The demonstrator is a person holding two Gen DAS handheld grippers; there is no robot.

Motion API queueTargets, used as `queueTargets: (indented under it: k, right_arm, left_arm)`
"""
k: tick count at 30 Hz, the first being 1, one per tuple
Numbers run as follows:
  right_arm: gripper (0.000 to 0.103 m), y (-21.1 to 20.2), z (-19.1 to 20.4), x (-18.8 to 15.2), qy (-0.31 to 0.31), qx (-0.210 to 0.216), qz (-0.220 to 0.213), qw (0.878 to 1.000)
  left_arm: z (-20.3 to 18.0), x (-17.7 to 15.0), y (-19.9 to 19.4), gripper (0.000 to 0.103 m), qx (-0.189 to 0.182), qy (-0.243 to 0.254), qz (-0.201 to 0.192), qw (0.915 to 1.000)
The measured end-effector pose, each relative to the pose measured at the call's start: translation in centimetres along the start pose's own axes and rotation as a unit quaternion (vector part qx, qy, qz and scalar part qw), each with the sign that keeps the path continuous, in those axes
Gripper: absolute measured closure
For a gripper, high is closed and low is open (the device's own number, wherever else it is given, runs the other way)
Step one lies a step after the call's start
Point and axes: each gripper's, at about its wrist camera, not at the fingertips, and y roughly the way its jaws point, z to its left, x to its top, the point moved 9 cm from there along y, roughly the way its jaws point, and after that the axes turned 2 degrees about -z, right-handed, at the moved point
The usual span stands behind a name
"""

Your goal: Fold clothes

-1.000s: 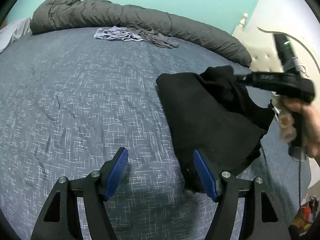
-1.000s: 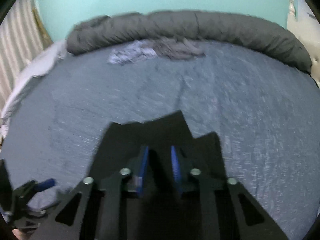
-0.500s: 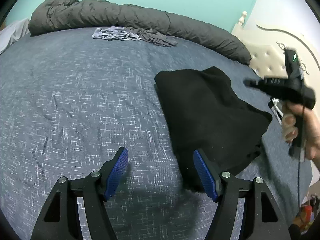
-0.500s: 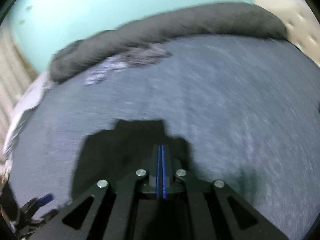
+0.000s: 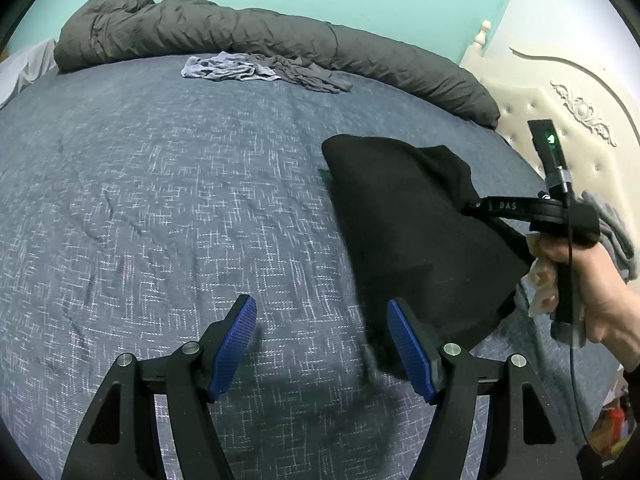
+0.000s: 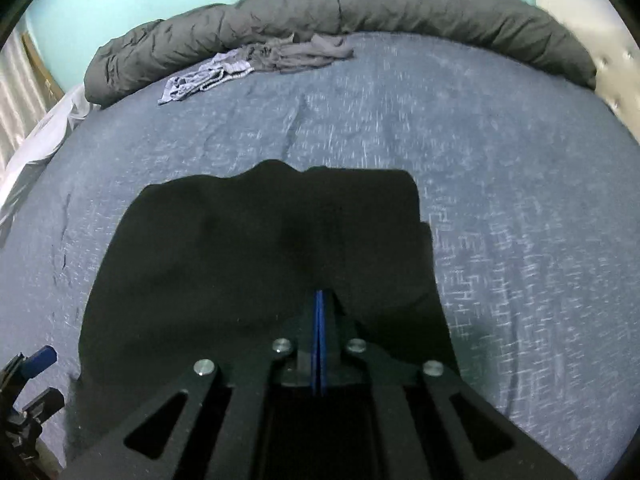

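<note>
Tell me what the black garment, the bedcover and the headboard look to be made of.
Black garment: soft matte knit, likely cotton jersey or fleece; it drapes limply with no sheen.
Bedcover: woven blue-grey fabric with white crosshatch flecks, matte, lightly creased.
Headboard: cream tufted upholstery, possibly faux leather, with buttons set in dimples and a carved ornament above; the material is uncertain.

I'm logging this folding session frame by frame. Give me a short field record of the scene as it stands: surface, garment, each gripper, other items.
surface: bed with blue-grey patterned cover
garment: black garment, lying partly folded on the bed's right side
left gripper: open, fingers spread, holding nothing, just left of the garment's near edge
right gripper: fingers closed together over the garment's near edge; whether cloth is pinched cannot be told
other clothes: crumpled grey pieces at the far edge
bedding: rolled dark grey duvet along the wall
headboard: cream, tufted
</note>
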Motion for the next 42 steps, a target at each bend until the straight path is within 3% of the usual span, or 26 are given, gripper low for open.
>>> queueTargets:
  k: [4, 6, 13, 16, 22, 28, 35, 39, 42]
  right_arm:
    - [0.103, -2.3, 1.0, 2.8, 0.005, 0.027, -0.053, 0.998]
    - [0.103, -2.6, 2.0, 4.3, -0.005, 0.048, -0.060, 0.997]
    - [0.103, 1.9, 0.7, 5.0, -0.016, -0.006, 0.017, 1.000]
    - [0.103, 3.4, -1.9, 3.8, 0.049, -0.001, 0.051, 0.998]
    - [0.101, -0.6, -1.6, 4.8, 0.048, 0.015, -0.004, 0.999]
    - [0.101, -5.6, -0.4, 1.5, 0.009, 0.042, -0.036, 0.998]
    - [0.100, -4.6, -1.2, -6.0, 0.023, 0.013, -0.033, 0.999]
    - [0.100, -4.1, -1.2, -7.4, 0.014, -0.001, -0.048, 0.999]
    - [0.101, -5.7, -0.5, -6.2, 0.023, 0.008, -0.068, 0.997]
  left_arm:
    - [0.0, 0.0, 0.0, 0.031, -0.001, -0.002, 0.000, 1.0000]
    - [0.0, -0.1, 0.0, 0.031, 0.000, -0.002, 0.000, 1.0000]
    - [0.6, 0.0, 0.1, 0.031, -0.001, -0.008, 0.004, 1.0000]
    - [0.6, 0.0, 0.2, 0.031, -0.002, -0.008, 0.006, 1.0000]
    - [0.4, 0.0, -0.1, 0.031, -0.005, -0.008, 0.004, 0.9999]
    - [-0.2, 0.1, -0.2, 0.031, -0.008, -0.003, 0.003, 1.0000]
    - [-0.2, 0.1, -0.2, 0.031, -0.007, -0.002, 0.004, 1.0000]
    - [-0.2, 0.0, -0.2, 0.031, -0.008, -0.003, 0.005, 0.9999]
    - [-0.2, 0.1, -0.4, 0.031, -0.009, -0.004, 0.003, 0.9999]
